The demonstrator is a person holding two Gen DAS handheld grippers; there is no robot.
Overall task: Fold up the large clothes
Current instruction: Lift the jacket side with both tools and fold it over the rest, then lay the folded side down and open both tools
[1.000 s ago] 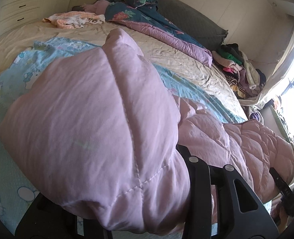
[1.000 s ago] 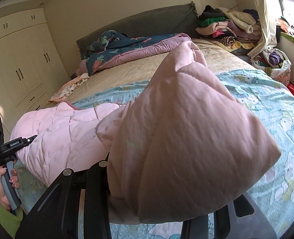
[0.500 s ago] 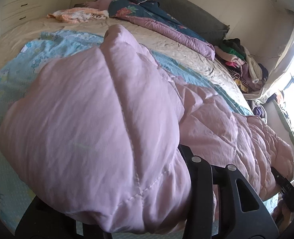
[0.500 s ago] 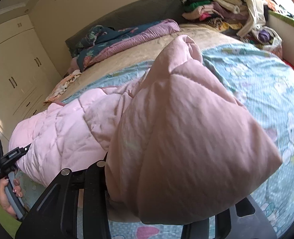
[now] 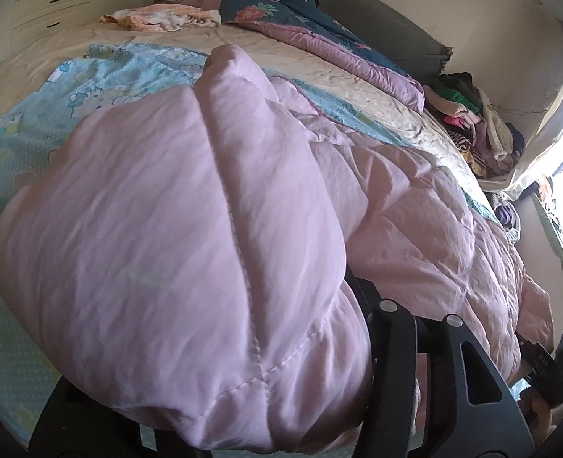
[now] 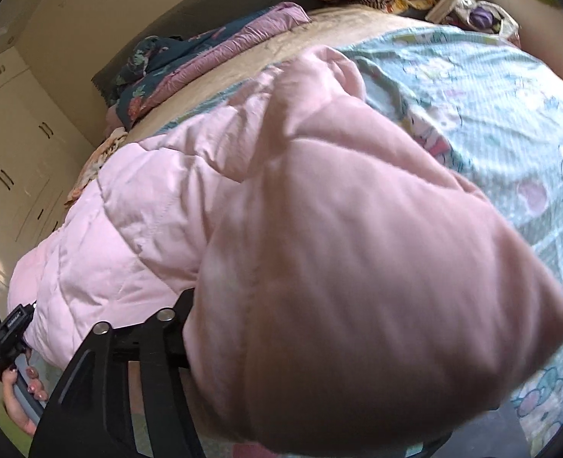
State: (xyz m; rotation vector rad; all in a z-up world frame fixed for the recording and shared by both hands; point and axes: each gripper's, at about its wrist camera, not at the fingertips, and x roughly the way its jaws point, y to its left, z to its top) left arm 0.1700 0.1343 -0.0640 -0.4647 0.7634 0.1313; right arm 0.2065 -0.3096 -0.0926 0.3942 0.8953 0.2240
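Note:
A large pink quilted padded garment (image 5: 174, 236) lies across the near edge of the bed and fills both views; it also shows in the right wrist view (image 6: 338, 267). My left gripper (image 5: 281, 412) is shut on one bunched corner of it, which drapes over and hides the fingertips. My right gripper (image 6: 281, 400) is shut on the other bunched corner, fingertips also hidden. The stretch between the two corners sags onto the bed. The left gripper shows at the far left of the right wrist view (image 6: 6, 336).
The bed has a light blue cartoon-print sheet (image 6: 491, 87) over a beige cover (image 5: 319, 72). A dark floral and purple duvet (image 5: 300, 19) lies at the headboard. A pile of clothes (image 5: 472, 114) sits at the far corner. Cream wardrobes (image 6: 10, 145) stand beside the bed.
Both grippers have moved forward and down over the bed with the pink corners in them. The garment now lies lower and further onto the blue sheet.

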